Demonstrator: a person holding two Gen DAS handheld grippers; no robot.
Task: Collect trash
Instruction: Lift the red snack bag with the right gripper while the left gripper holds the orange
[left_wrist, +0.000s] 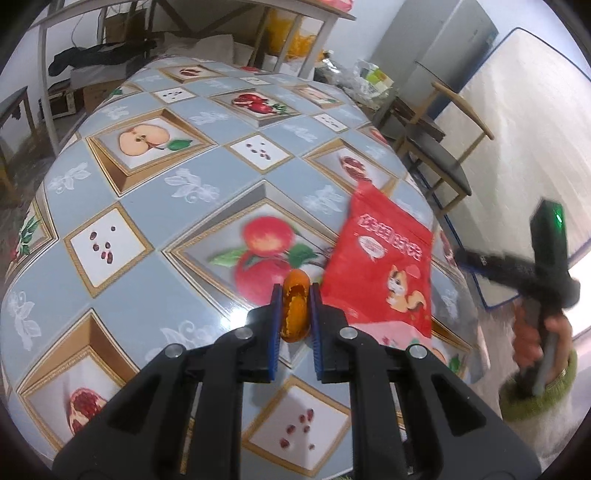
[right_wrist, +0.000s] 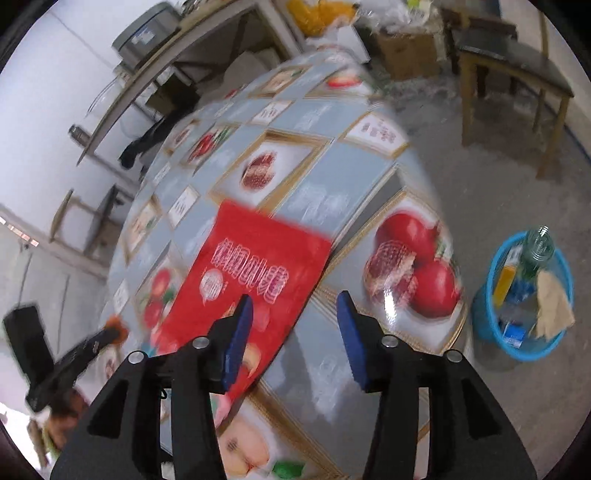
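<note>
- left gripper (left_wrist: 293, 295): fingers (left_wrist: 274, 325) nearly closed, clamped on an orange peel piece (left_wrist: 294, 310) held upright between the blue pads, just above the table (left_wrist: 147, 206).
- red snack bag (left_wrist: 384, 269): flat on the table, at about 2 o'clock from the left gripper, just beside the peel (touching or not, can't tell). Squirrel print and white lettering face up.
- right gripper (right_wrist: 293, 306): fingers (right_wrist: 238, 339) roughly half open, nothing between the pads. The left-hand pad overlaps the bag's near edge in the right wrist view (contact unclear, frame is motion-blurred).
- same bag in the right wrist view (right_wrist: 251, 273): lies at 11 o'clock from the right gripper.
- blue bin (right_wrist: 524, 295): on the floor past the table edge, at 3 o'clock in the right wrist view. Holds a clear bottle (right_wrist: 535, 254), a crumpled brown paper (right_wrist: 554, 302), and some blue and yellow packaging.
- left wrist view, 4 o'clock: a hand (left_wrist: 532, 332) gripping the other gripper's handle, green cuff below it.
</note>
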